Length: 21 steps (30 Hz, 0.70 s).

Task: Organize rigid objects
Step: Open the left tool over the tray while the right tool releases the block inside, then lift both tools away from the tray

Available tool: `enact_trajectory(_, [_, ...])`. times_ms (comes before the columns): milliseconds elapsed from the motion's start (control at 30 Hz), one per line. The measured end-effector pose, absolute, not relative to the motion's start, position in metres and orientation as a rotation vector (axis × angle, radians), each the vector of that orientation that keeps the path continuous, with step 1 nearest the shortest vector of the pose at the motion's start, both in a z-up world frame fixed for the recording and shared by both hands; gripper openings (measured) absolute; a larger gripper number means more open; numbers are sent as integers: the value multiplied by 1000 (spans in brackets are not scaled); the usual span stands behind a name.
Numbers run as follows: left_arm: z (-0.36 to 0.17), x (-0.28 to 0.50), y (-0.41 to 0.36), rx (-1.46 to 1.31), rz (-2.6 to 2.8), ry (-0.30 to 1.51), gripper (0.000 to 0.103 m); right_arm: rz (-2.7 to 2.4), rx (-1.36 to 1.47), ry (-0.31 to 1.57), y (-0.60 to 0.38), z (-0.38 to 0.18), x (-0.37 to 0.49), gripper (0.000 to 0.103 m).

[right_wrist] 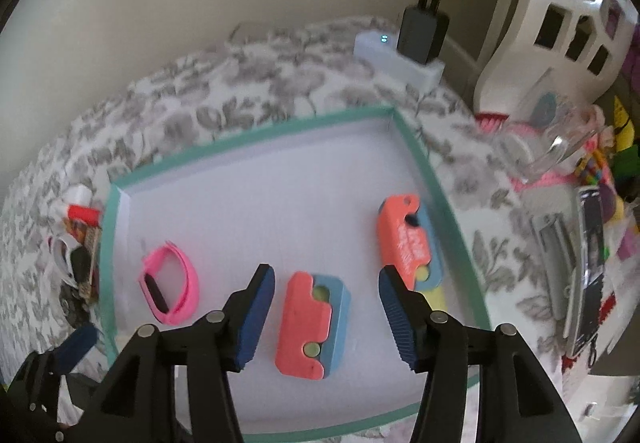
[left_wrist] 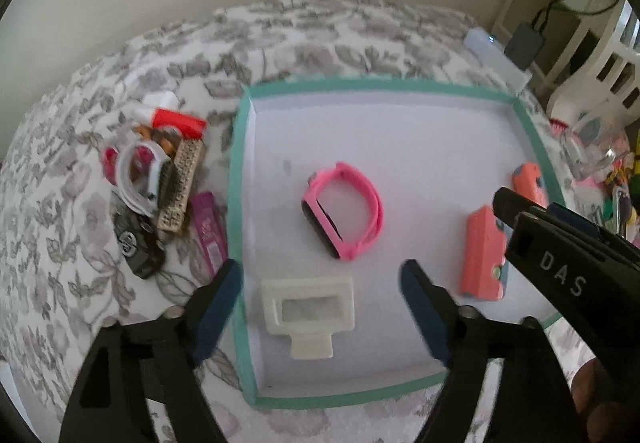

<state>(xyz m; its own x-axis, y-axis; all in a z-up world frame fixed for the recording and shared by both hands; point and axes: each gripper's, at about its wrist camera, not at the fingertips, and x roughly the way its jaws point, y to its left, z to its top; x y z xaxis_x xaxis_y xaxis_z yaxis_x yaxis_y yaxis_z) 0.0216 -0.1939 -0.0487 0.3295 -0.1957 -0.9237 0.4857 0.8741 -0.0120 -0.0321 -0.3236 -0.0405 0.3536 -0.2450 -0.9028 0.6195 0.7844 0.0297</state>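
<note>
While both fingers (left_wrist: 228,307) (right_wrist: 260,315) gape empty, only left view shows cream frame (left_wrist: 308,309).

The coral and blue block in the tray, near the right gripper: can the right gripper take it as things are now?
Probably yes. The right gripper is open, and the coral and blue block lies flat between its fingers inside the tray, with nothing on top or touching.

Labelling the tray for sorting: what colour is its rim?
Teal-green rim around a white floor; clearest in the left wrist view.
</note>
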Motion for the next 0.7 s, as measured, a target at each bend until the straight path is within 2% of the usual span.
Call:
enact_trajectory(167, [-38, 27, -181, 274, -396, 1101, 91, -593, 393, 1020, -321, -28, -34, 61])
enact_trajectory(267, [-33, 32, -173, 275, -345, 1065, 98, -595, 391, 1016, -321, -28, -33, 61])
enact_trajectory(367, [-31, 39, -164, 252, -294, 1054, 98, -588, 385, 1022, -319, -30, -33, 69])
enact_trajectory(467, [-30, 44, -153, 230, -239, 1057, 99, -567, 392, 1024, -317, -32, -31, 71])
enact_trajectory(567, [-31, 51, -142, 204, -188, 1066, 102, -567, 366, 1029, -313, -34, -29, 82])
enact_trajectory(700, [-32, 59, -129, 160, -135, 1085, 103, -552, 350, 1034, -310, -36, -27, 84])
